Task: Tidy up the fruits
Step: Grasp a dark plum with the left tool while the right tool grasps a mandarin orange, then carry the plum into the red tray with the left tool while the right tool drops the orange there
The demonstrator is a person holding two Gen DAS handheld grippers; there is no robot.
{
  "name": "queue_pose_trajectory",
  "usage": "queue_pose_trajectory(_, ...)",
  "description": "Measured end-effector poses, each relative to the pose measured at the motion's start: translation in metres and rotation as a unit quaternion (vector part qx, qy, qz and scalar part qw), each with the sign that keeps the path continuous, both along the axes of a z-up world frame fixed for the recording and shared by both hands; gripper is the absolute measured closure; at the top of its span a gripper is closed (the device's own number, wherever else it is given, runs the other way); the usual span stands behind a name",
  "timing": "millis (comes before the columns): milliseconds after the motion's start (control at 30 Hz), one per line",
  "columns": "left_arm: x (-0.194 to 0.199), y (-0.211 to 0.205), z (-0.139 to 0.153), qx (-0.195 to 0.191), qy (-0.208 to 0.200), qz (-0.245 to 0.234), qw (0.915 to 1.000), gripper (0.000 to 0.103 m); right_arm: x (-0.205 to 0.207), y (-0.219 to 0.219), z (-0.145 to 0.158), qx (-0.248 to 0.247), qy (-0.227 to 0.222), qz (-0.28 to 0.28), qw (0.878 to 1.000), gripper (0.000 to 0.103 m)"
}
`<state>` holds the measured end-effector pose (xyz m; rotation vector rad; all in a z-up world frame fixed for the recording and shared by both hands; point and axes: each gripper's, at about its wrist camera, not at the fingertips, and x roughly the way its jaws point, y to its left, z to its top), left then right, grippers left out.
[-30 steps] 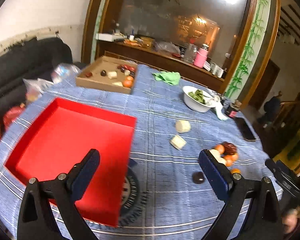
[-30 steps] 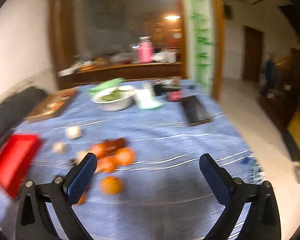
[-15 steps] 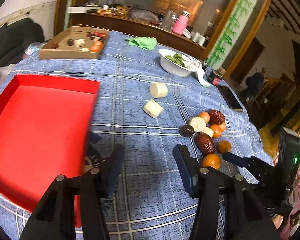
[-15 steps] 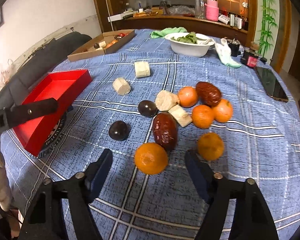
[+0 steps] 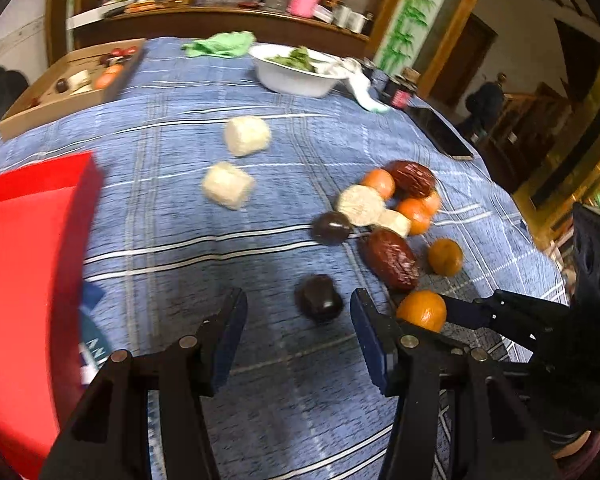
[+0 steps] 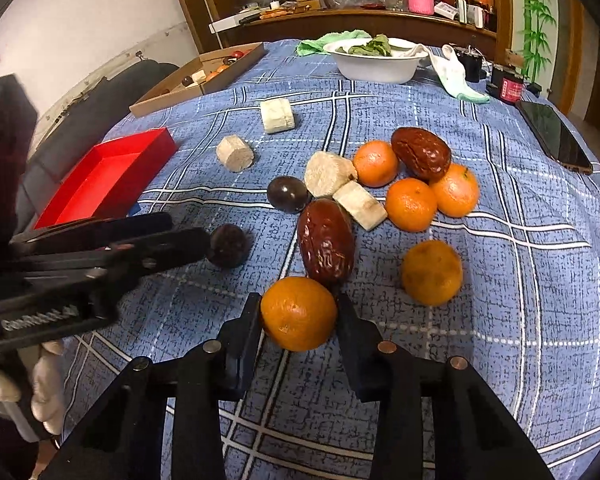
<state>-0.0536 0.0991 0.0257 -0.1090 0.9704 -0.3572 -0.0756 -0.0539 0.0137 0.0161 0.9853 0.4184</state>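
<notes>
Fruit lies loose on the blue checked tablecloth: mandarins, two brown dates (image 6: pixel 326 244), pale cut chunks (image 6: pixel 330 174) and two dark plums. My right gripper (image 6: pixel 298 306) points down at the nearest mandarin (image 6: pixel 298 320). Its jaws are closing, and both pads touch the mandarin's sides. My left gripper (image 5: pixel 298 304) hangs just before a dark plum (image 5: pixel 319 298). That plum sits at the mouth of its half-wide jaws, nearer the right finger, with gaps on both sides. In the right wrist view the left gripper (image 6: pixel 196 236) comes in from the left, its tips beside this plum (image 6: pixel 228 246).
An empty red tray (image 5: pixel 28 260) lies on the left. At the far left is a cardboard box (image 5: pixel 40 108) holding some fruit. A white bowl (image 5: pixel 292 80) of greens, a green cloth, a jar and a phone (image 5: pixel 440 136) sit at the back and right.
Both grippers came down toward the fruit pile and their jaws narrowed. The right one closed around the nearest mandarin. The left one swung right, away from the red tray, to the dark plum.
</notes>
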Motion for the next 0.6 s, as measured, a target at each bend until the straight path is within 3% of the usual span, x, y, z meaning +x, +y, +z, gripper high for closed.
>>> queue_pose_trajectory(133, 0.006, -0.015, -0.01, 0.0, 0.01, -0.029, 0.9995, 0.052, -0.004, -0.004, 0.001, 0.004, 0.005, -0.002, 1.0, 0.064)
queue_pose_trajectory(233, 0.007, -0.021, -0.014, 0.013, 0.002, -0.035, 0.9993, 0.076, -0.008, -0.006, 0.001, 0.004, 0.006, -0.003, 1.0, 0.064)
queue_pose_trajectory(267, 0.007, -0.021, -0.015, 0.017, 0.0, -0.034, 0.9993, 0.079, -0.009, -0.007, 0.002, 0.004, 0.006, -0.005, 1.0, 0.064)
queue_pose_trajectory(400, 0.002, -0.005, -0.012, -0.016, 0.001, -0.013, 0.9998, 0.079, -0.014, -0.009, 0.006, 0.003, 0.003, -0.007, 1.0, 0.064)
queue_pose_trajectory(600, -0.022, 0.047, 0.014, -0.067, -0.021, 0.044, 0.9966, 0.079, -0.025, 0.003, 0.026, 0.006, -0.017, 0.008, 1.0, 0.064)
